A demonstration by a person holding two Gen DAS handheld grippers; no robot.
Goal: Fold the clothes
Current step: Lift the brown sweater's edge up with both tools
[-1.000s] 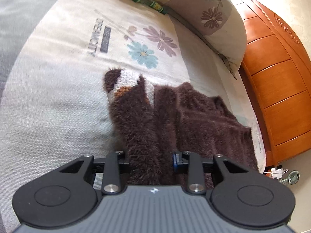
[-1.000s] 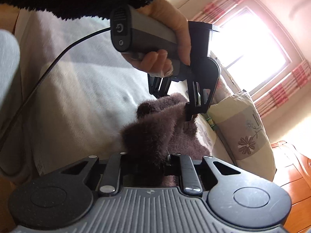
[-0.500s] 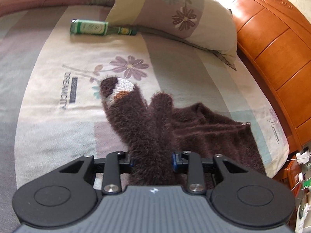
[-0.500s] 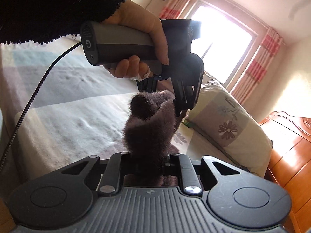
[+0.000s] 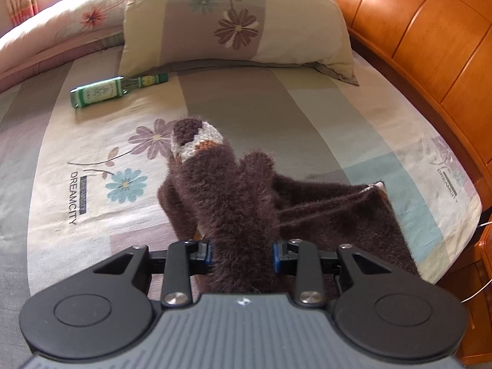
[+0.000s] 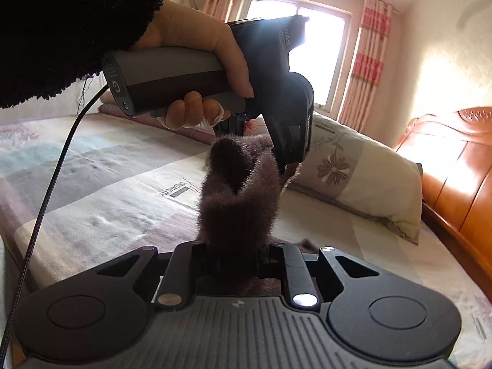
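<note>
Bed: our floral sheet [image 5: 92, 141] under a pillow [image 5: 236, 24], green bottle [image 5: 101, 92] beside it.
Sweater: our fuzzy brown sweater [image 5: 323, 212] lies partly on the sheet, one fold lifted.
Left gripper [image 5: 243, 253]: clamped on the sweater.
Right gripper [image 6: 238, 259]: clamped on the same lifted fold.

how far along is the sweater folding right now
Early. Done: nothing lies folded. In hand: both grippers, left and right, shut on the sweater, lifting one end while the rest trails on the bed. Left: lay it flat and make every fold.

bottle [image 5: 110, 91] label unreadable, headboard [image 5: 430, 46] cropped
</note>
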